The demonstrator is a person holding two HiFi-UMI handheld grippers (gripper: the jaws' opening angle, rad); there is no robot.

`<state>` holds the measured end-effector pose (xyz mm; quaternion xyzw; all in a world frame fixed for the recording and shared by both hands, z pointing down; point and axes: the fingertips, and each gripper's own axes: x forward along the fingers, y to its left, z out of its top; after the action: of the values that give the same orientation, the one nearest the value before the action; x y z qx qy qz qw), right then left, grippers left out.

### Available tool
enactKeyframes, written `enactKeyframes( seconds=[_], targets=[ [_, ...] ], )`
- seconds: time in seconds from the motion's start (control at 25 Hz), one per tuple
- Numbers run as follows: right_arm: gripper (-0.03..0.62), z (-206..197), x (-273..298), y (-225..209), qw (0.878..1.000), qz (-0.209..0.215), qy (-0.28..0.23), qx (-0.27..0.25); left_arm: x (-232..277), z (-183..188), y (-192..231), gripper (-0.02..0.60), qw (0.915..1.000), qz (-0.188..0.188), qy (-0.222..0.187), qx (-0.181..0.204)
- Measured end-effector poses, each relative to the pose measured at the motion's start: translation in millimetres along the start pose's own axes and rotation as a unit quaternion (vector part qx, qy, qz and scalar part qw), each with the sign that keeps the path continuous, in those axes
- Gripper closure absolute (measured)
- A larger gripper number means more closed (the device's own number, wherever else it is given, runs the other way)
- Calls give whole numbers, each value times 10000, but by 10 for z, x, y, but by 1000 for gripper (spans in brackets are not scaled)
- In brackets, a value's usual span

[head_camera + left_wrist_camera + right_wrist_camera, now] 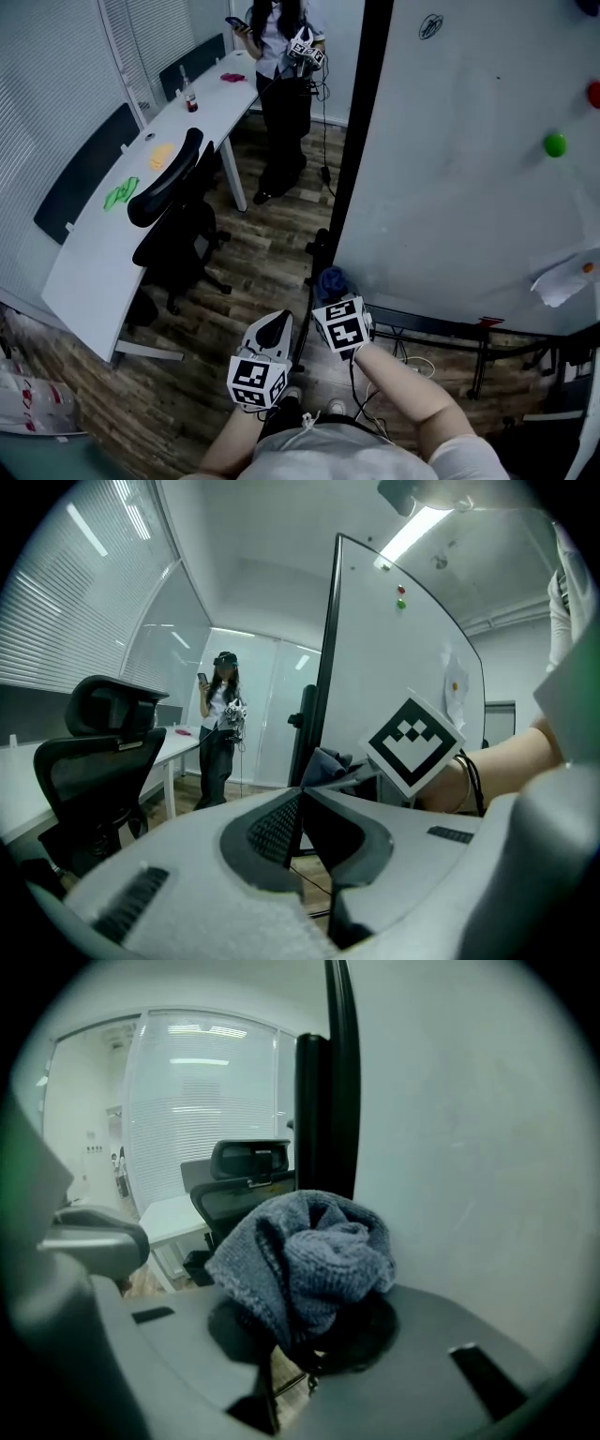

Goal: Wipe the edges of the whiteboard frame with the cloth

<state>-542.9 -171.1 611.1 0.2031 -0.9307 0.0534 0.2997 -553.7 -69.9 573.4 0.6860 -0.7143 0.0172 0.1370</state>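
The whiteboard (469, 141) stands at the right, and its black frame edge (352, 150) runs down its left side. My right gripper (332, 298) is shut on a bunched grey-blue cloth (330, 279) low down, right beside the bottom of that edge. In the right gripper view the cloth (309, 1260) bulges out of the jaws, with the frame edge (342, 1072) just behind it. My left gripper (277, 326) hangs to the left of the right one, shut with nothing in it. Its jaws meet in the left gripper view (300, 797), where the cloth (323, 761) shows beyond.
A black office chair (173, 216) and a long white desk (112, 234) stand at the left. At the back a person (281, 75) holds another gripper. The board carries a green magnet (555, 144) and a paper (562, 281). Its stand bar (441, 328) and cables lie below.
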Motion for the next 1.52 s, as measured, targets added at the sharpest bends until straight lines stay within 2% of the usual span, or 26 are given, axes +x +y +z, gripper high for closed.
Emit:
enactKeyframes(
  seconds=[0.2, 0.48, 0.8, 1.0, 1.24, 1.52],
  targets=[
    [525, 398, -294, -16, 9983, -151, -480, -287, -18, 185, -114, 561, 9996, -41, -161, 207],
    [525, 892, -614, -45, 9941, -328, -767, -688, -47, 486, -163, 561, 9983, -16, -411, 411],
    [525, 1570, -1152, -8, 9777, -649, -1465, -1355, -118, 870, -206, 561, 9948, -104, -749, 676],
    [525, 2021, -1481, -62, 9659, -856, -1967, -1448, -142, 1213, -261, 561, 9905, -177, -1041, 880],
    [525, 2390, -1738, -84, 9595, -902, -2281, -1387, -137, 1631, -276, 561, 9845, -261, -1391, 1034],
    [525, 2850, -1990, -51, 9478, -1053, -2631, -1463, -137, 2106, -400, 561, 9730, -664, -1823, 1248]
  ],
)
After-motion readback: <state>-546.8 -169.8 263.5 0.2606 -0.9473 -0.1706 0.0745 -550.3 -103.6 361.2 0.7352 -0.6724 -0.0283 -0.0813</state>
